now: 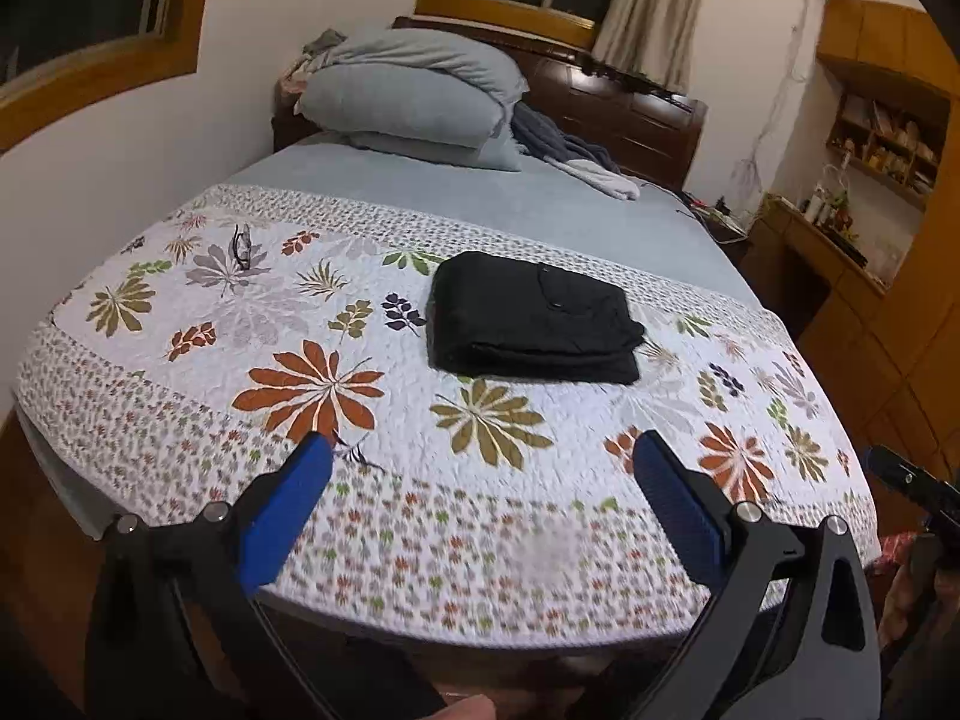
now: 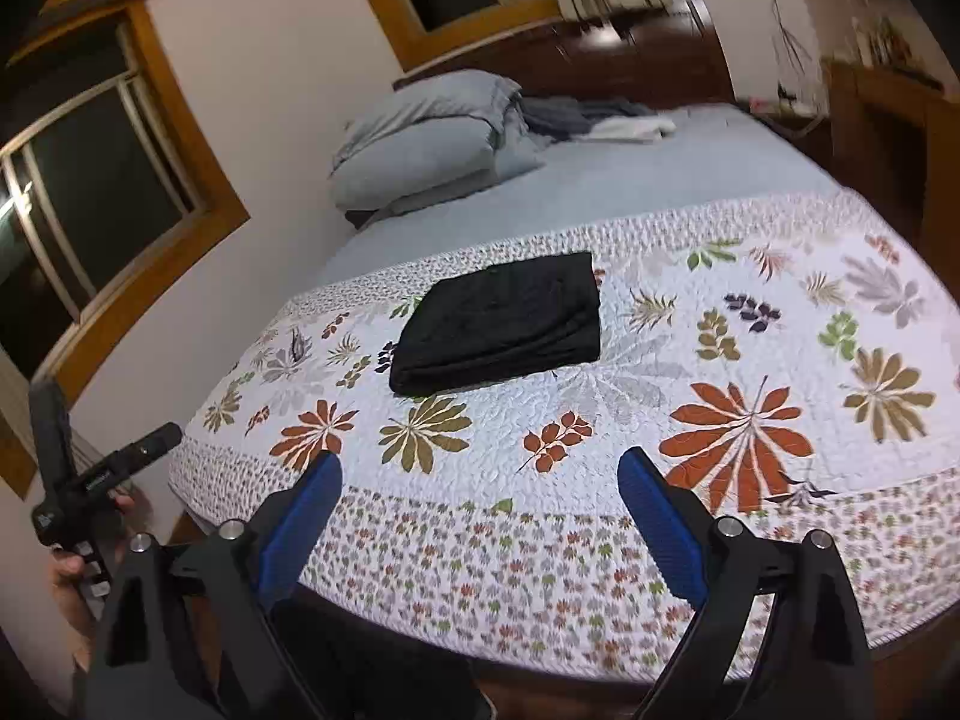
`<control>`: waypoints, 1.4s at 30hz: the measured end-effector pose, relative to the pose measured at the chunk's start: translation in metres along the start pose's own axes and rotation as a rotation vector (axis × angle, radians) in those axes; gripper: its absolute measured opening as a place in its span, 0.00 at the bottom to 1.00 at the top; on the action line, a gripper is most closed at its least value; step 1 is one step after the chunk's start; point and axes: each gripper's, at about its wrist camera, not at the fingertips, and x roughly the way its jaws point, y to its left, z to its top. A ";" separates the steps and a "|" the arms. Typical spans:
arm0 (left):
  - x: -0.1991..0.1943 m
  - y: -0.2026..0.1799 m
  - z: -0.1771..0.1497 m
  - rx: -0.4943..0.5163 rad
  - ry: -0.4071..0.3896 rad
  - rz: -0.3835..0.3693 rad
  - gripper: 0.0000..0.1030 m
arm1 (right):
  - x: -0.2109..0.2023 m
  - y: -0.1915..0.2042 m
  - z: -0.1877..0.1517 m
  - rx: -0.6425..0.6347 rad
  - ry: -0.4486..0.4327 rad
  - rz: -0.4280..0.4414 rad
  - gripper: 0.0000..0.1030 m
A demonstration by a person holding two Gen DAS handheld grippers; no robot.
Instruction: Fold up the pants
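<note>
Two grippers hang above the near edge of the bed, both with jaws spread wide and nothing between them: the left gripper [image 1: 483,468] and the right gripper [image 2: 480,480], each well short of the cloth. The black pants [image 1: 534,321] lie folded into a compact, several-layered rectangle on the floral quilt [image 1: 336,324], a little right of centre in the left wrist view and just left of centre in the right wrist view [image 2: 504,324]. The folding looks finished or nearly so.

The stack seems soft and limp, light, with no stiffness of its own; lifted by one corner, it would likely sag and fall open. If it must be moved, a hold through all the layers at the thick folded front edge, one gripper toward each end, should keep it together. A pair of glasses [image 1: 242,246] lies at the left, well clear of the pants.
</note>
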 end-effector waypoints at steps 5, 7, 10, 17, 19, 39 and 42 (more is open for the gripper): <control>-0.040 -0.023 -0.022 0.042 -0.035 0.034 0.97 | -0.037 0.028 -0.016 -0.068 -0.031 -0.019 0.92; -0.057 -0.033 -0.029 0.055 -0.059 0.048 0.97 | -0.051 0.038 -0.022 -0.089 -0.044 -0.033 0.92; -0.076 -0.044 -0.036 0.068 -0.077 0.063 0.97 | -0.068 0.051 -0.032 -0.116 -0.058 -0.040 0.92; -0.110 -0.065 -0.046 0.079 -0.115 0.104 0.97 | -0.099 0.074 -0.051 -0.182 -0.098 -0.063 0.93; -0.116 -0.069 -0.050 0.074 -0.125 0.110 0.97 | -0.101 0.075 -0.054 -0.182 -0.094 -0.056 0.93; -0.102 -0.085 -0.061 0.081 -0.116 0.178 0.97 | -0.081 0.080 -0.062 -0.183 -0.055 -0.023 0.93; -0.098 -0.085 -0.061 0.077 -0.106 0.170 0.97 | -0.075 0.078 -0.064 -0.179 -0.041 -0.026 0.93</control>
